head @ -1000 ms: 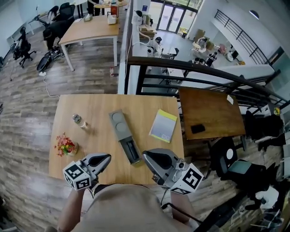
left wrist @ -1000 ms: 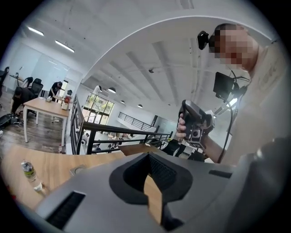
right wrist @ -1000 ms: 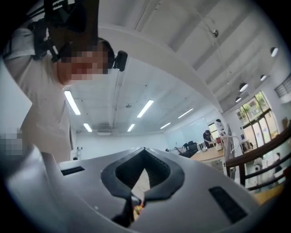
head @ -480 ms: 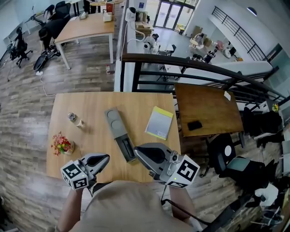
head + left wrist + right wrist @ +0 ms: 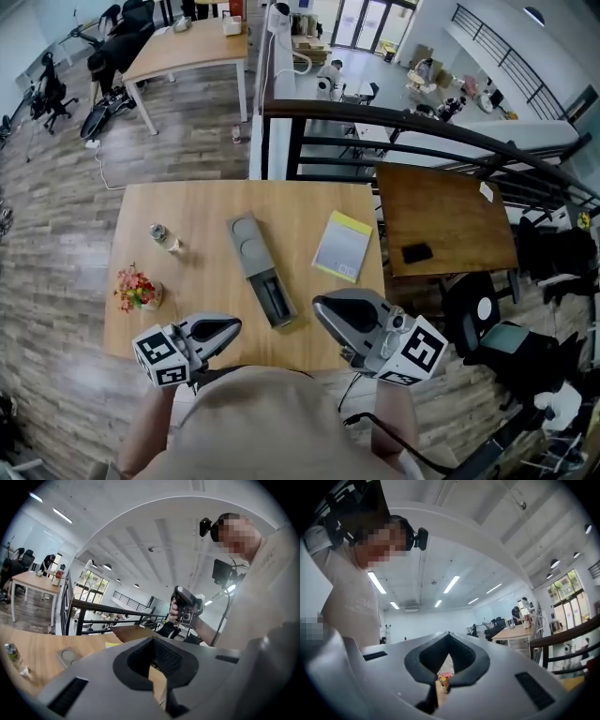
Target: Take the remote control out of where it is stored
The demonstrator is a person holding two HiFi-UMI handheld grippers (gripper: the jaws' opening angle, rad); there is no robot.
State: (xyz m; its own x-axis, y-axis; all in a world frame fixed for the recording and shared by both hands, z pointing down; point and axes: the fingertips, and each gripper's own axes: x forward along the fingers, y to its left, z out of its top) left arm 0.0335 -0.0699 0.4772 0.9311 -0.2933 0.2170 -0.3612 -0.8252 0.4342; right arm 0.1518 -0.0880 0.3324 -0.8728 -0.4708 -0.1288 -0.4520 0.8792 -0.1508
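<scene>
Two tools, both with jaws pressed together and nothing between them. The left tool (image 5: 223, 329) and the right tool (image 5: 325, 309) hover over the near edge of the surface (image 5: 202, 211), one to each side of the holder's near end and clear of it.

Location: the remote control (image 5: 273, 300) lies dark in the slot at the near half of a long grey holder (image 5: 246, 246). The holder sits mid-surface, angled slightly.

Handling (judgement): slim rigid plastic, light, likely smooth-skinned, not fragile. It looks seated low in the slot, so little of its long sides is exposed. Best hold is across the narrow width, close to the near end, after the jaws are opened. The holder also looks light and may ride up with it. The other tool could pin the bare far end.

Containers:
- holder, far half: two round recesses, apparently empty
- holder, near half: the remote control
- small bottle (image 5: 160, 234), left of the holder: contents not discernible
- pot (image 5: 148, 301) at the left edge: red and pink flowers (image 5: 132, 284)

A yellow-edged notebook (image 5: 341, 247) lies flat to the right of the holder, apart from it.
</scene>
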